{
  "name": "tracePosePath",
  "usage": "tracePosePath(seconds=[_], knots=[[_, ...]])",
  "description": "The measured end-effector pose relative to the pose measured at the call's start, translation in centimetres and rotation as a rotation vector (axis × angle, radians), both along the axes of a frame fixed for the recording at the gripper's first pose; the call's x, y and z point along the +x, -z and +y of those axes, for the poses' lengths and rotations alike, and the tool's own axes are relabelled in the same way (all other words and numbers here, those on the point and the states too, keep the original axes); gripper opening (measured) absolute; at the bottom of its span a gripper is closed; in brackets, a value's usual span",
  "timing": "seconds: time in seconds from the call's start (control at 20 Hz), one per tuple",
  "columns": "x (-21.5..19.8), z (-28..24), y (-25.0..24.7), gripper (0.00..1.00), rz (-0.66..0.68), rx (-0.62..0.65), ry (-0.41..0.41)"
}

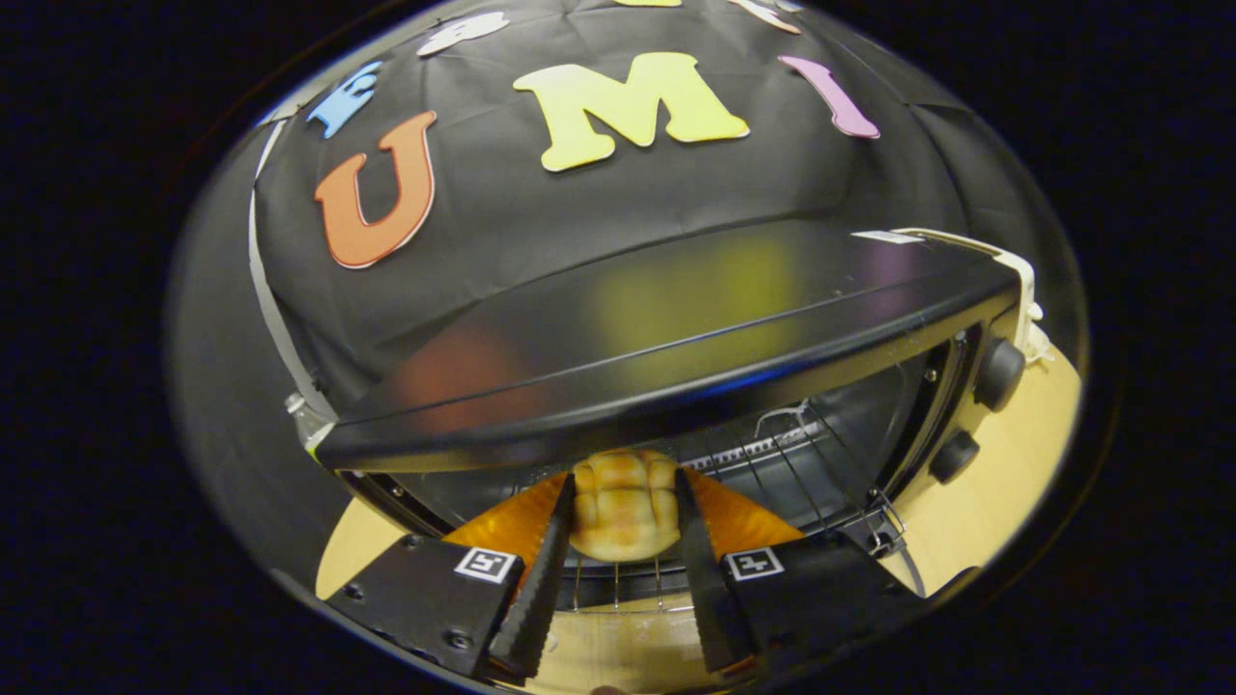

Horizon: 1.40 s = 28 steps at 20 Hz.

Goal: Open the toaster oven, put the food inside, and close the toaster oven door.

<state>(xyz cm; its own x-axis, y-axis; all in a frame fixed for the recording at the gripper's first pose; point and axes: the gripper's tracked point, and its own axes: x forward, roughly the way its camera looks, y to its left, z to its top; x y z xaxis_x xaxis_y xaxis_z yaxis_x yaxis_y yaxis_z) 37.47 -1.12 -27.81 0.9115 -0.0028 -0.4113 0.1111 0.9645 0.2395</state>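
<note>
Jaws: the gripper (623, 541) is clamping both sides of the bread roll (623, 507).
Roll: sitting over the wire rack (772, 463), at the mouth of the toaster oven (676, 319); probably light and squashy (grip its flanks gently).
Surface: the oven is standing on a pale wooden tabletop (1004, 483), near its back edge.

Golden bread roll (623, 507) sits at the mouth of the black toaster oven (676, 328), above its wire rack (772, 463), door open.
</note>
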Motion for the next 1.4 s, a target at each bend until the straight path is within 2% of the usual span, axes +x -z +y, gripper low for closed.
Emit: tracePosePath(seconds=[0.15,0.25,0.55,0.65,0.75,0.95,1.2,1.4], knots=[[0.4,-0.4,0.1,0.75,0.004,-0.061,0.006],[-0.1,-0.2,0.4,0.85,0.012,-0.037,0.011],[-2.4,-0.7,-1.9,0.94,-0.035,-0.006,0.021],[-4.7,-0.1,-1.6,0.97,-0.005,0.007,-0.011],[-7.8,0.9,-1.4,0.99,0.013,0.004,-0.082],[-13.9,1.3,-2.2,0.99,0.0,-0.011,-0.164],[-20.1,-1.3,-2.1,0.99,-0.026,-0.162,-0.154],[-23.1,-0.9,1.7,0.99,0.051,-0.152,-0.189]])
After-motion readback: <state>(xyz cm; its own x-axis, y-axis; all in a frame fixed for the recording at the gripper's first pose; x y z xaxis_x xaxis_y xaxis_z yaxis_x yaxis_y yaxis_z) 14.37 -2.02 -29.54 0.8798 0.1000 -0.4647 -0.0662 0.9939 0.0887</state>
